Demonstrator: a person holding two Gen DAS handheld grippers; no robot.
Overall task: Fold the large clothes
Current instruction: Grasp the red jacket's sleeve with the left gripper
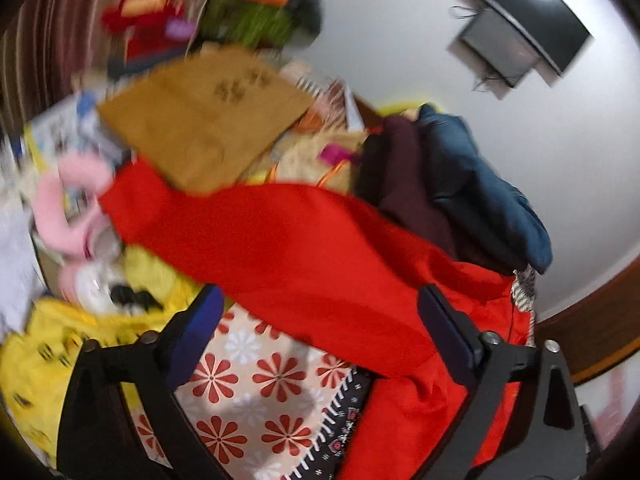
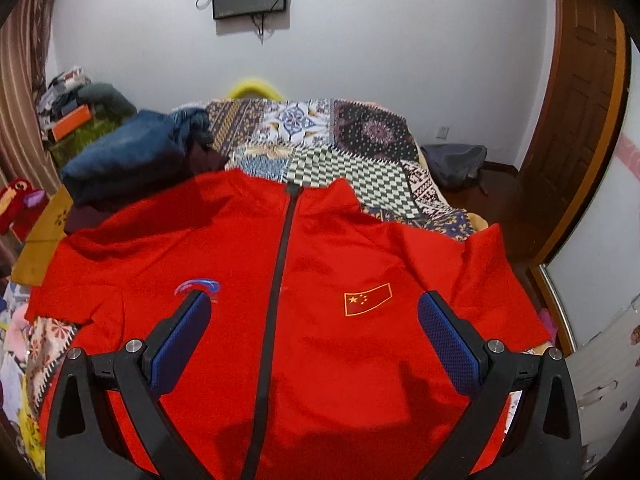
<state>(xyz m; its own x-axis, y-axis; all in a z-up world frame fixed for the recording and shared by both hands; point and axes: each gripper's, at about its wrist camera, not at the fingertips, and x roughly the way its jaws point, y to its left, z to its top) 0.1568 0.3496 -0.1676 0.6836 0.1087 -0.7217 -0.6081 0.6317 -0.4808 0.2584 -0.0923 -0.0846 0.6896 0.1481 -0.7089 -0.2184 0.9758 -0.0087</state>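
A red zip jacket lies spread front-up on the patterned bedspread, with a dark zipper down its middle and a small flag badge on the chest. My right gripper hovers over the chest with its jaws wide apart and nothing between the blue pads. In the blurred, tilted left wrist view, one red sleeve stretches across the bed edge. My left gripper stands open just above that sleeve, the cloth passing under the gap and no pad pressing on it.
Folded dark blue and maroon clothes are stacked at the jacket's far left. A brown paper bag, a pink soft toy, yellow cloth and clutter lie beside the bed. A wooden door and a dark bag stand to the right.
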